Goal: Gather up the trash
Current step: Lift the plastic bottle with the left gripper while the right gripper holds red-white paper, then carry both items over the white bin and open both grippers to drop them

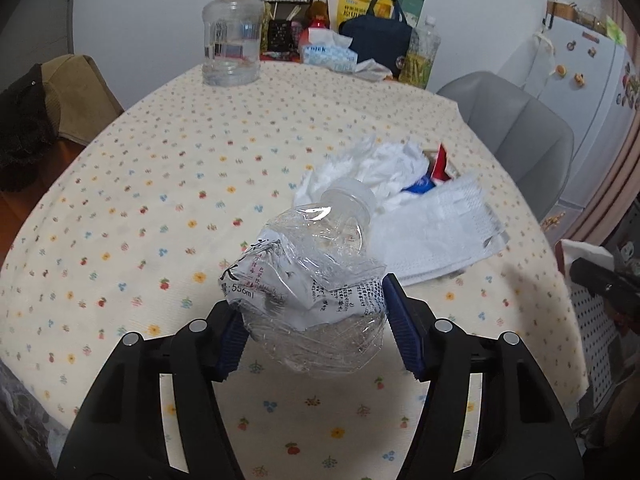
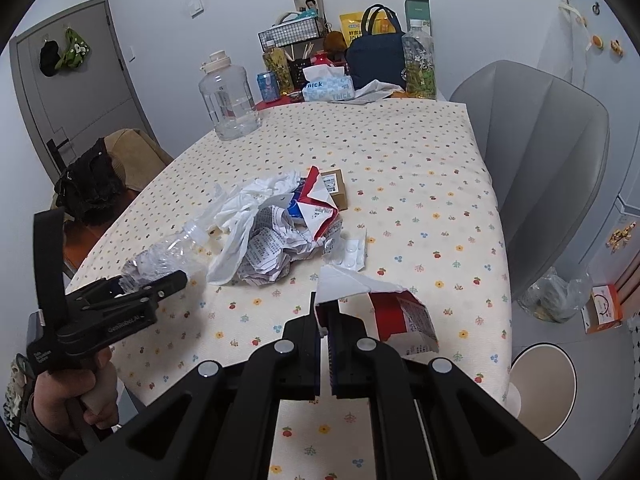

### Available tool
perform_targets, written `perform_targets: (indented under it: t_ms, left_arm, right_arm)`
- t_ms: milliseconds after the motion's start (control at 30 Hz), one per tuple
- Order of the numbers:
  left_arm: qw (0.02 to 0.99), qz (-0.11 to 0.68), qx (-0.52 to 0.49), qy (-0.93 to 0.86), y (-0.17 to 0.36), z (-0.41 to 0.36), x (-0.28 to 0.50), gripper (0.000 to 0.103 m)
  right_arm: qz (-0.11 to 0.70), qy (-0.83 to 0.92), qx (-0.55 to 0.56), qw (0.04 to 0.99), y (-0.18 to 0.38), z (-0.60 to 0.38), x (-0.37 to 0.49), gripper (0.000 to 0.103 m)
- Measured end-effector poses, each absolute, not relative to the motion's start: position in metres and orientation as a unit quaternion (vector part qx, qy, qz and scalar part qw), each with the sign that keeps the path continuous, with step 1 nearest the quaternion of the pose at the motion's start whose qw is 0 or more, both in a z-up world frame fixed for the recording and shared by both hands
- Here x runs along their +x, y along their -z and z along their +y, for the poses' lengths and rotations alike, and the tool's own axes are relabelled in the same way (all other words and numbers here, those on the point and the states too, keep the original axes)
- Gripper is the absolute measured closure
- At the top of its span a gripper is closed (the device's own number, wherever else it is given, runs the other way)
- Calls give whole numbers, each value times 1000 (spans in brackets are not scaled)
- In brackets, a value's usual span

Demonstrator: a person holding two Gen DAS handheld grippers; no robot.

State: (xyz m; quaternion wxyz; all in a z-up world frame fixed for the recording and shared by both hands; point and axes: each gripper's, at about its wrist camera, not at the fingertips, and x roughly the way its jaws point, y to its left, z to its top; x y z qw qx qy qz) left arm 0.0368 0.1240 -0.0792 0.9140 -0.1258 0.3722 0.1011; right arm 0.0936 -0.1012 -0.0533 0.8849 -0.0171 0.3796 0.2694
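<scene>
Left wrist view: left claw (image 1: 314,334) is straddling the crushed water bottle (image 1: 308,276), jaws wide, needing squarer closure; right claw (image 2: 326,320) is pinching a torn carton (image 2: 394,314).

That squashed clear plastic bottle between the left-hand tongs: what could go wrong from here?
1. The crushed clear plastic bottle sits between the left tongs, and the blue pad on one side shows a gap; the slick, crinkled plastic may slip out.
2. The right tongs pinch only a thin edge of the torn red-and-white paper carton, which could tear free.
3. A dropped bottle might scatter the crumpled white paper pile beside it.
</scene>
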Motion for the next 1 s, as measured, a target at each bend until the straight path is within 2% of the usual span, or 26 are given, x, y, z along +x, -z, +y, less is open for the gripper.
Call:
perform_targets:
  t_ms: [533, 1000]
  left_arm:
    - [946, 309, -90, -42, 15, 72, 52, 41]
    - [947, 316, -46, 41, 7, -17, 107, 41]
  right_arm:
    - [324, -223, 4, 919, 13, -158, 98, 99]
    - [331, -129, 51, 933, 29, -254, 121, 99]
